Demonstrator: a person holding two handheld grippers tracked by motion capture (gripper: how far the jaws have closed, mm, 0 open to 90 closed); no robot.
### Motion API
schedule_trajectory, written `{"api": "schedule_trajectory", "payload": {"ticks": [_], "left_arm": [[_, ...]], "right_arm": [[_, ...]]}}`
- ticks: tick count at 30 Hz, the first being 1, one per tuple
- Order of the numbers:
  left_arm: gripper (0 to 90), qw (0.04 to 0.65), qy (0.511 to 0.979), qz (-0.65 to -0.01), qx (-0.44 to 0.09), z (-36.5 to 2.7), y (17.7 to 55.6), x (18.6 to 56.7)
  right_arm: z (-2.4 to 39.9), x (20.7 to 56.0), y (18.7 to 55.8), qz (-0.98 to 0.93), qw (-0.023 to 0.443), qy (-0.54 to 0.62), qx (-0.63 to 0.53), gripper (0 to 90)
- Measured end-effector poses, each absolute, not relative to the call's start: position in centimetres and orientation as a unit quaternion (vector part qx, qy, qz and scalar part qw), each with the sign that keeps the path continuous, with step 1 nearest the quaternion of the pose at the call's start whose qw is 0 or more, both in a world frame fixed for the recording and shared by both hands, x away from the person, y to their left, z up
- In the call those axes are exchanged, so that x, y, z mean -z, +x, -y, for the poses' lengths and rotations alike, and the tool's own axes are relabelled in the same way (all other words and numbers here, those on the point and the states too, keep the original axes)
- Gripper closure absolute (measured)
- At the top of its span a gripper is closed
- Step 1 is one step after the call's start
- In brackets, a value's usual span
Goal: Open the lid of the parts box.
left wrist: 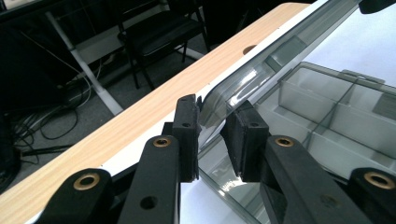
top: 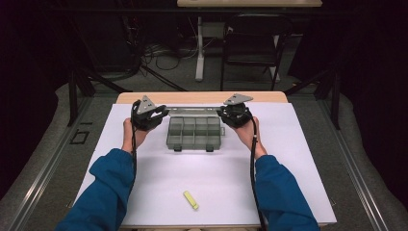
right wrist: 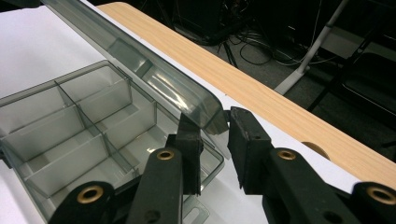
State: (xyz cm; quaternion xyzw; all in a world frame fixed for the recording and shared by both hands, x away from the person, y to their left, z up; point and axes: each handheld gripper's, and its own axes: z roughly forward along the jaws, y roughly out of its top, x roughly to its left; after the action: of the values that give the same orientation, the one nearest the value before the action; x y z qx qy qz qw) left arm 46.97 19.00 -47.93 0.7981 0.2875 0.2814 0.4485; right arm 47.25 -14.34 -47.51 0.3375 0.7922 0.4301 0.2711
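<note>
I have each hand-held gripper at one end of the lid. The left hand-held gripper [left wrist: 212,135] has its jaws narrowed around the lid's [left wrist: 261,70] left corner, one pad on the outer face and one on the inner; the right hand-held gripper [right wrist: 212,140] straddles the right corner the same way. In both gripper views the pads sit just beside the clear plastic, and I cannot tell whether they press on it yet. I judge the two-corner hold is there so the long, thin lid swings evenly on its hinge instead of twisting.

The box [top: 194,132] lies on the white sheet [top: 298,159] over the worktop [top: 202,97], between my two hands, toward the far edge. Its long axis runs left to right, parallel to that edge. The lid stands raised from the box's far side, its open face toward me, the grey compartments showing bare. A yellow marker [top: 191,200] lies well nearer to me than the box.
</note>
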Motion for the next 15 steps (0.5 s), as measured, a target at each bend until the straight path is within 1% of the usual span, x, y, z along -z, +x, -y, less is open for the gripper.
{"api": "schedule_trajectory", "payload": {"ticks": [15], "left_arm": [[76.0, 0.457, 0.782, -0.313, -0.285, -18.7, 48.4, 47.9]], "right_arm": [[14.2, 47.6, 48.6, -0.783, 0.274, 0.359, -0.427, 77.3]]}}
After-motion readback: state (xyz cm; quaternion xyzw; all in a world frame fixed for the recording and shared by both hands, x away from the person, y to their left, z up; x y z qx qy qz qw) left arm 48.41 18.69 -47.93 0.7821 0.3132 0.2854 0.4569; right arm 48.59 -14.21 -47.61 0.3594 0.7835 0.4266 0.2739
